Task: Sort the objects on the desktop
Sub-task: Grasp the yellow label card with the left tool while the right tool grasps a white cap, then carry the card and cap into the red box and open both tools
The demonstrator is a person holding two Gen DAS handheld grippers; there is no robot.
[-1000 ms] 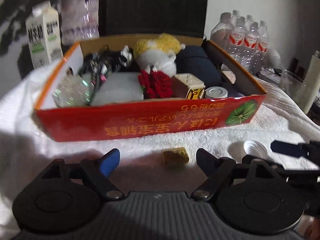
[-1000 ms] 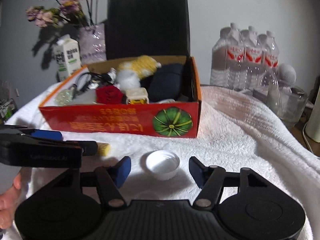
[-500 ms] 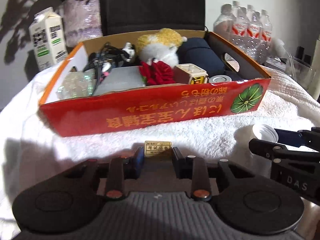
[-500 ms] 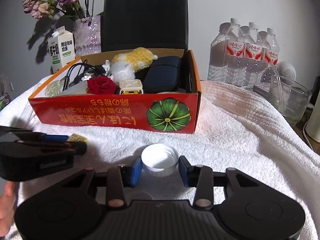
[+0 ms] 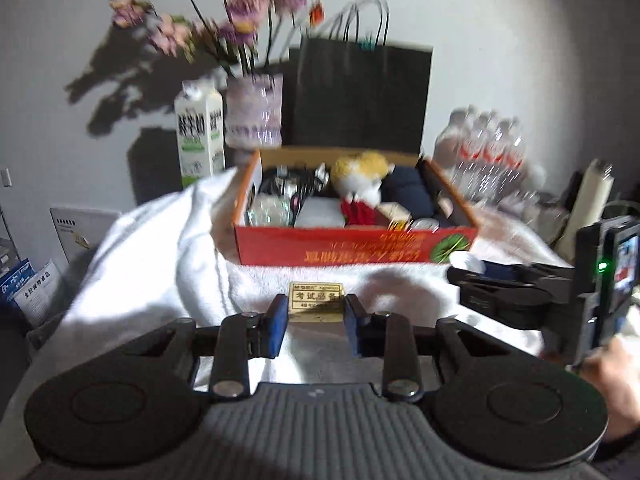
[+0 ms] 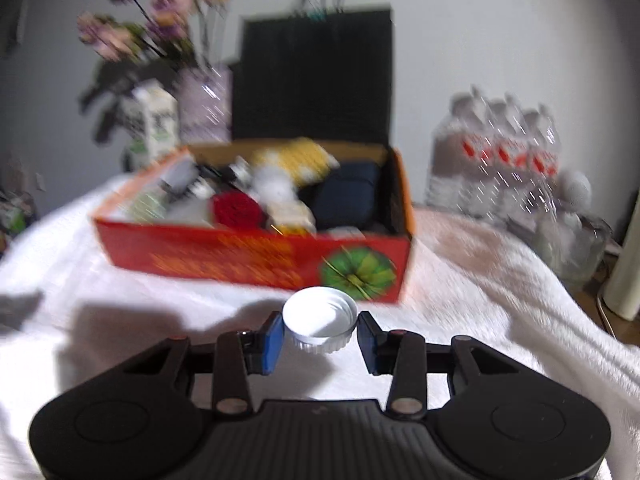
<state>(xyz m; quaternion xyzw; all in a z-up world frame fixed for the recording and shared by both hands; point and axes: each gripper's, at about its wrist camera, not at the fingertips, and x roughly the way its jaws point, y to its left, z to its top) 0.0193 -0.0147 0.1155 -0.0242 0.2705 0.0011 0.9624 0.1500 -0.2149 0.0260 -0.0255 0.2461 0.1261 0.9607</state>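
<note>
My left gripper (image 5: pixel 315 318) is shut on a small yellow box (image 5: pixel 316 301) with printed characters and holds it above the white towel (image 5: pixel 160 264). My right gripper (image 6: pixel 320 334) is shut on a white jar lid (image 6: pixel 319 318), open side up, lifted off the towel; it also shows at the right of the left wrist view (image 5: pixel 500 280). The red cardboard box (image 5: pixel 352 248) stands ahead of both, holding a plush toy (image 5: pixel 362 176), a red rose (image 5: pixel 356 212), cables and a dark pouch (image 5: pixel 408 192). The right wrist view shows the box (image 6: pixel 240 258) blurred.
Behind the box stand a black paper bag (image 5: pixel 360 96), a milk carton (image 5: pixel 199 136) and a vase of flowers (image 5: pixel 254 114). Water bottles (image 5: pixel 484 148) and a glass (image 6: pixel 576 248) are to the right. The towel falls off the table edge at the left.
Both grippers have lifted and drawn back from the box with their objects held. The views now show more of the wall and are blurred by motion.
</note>
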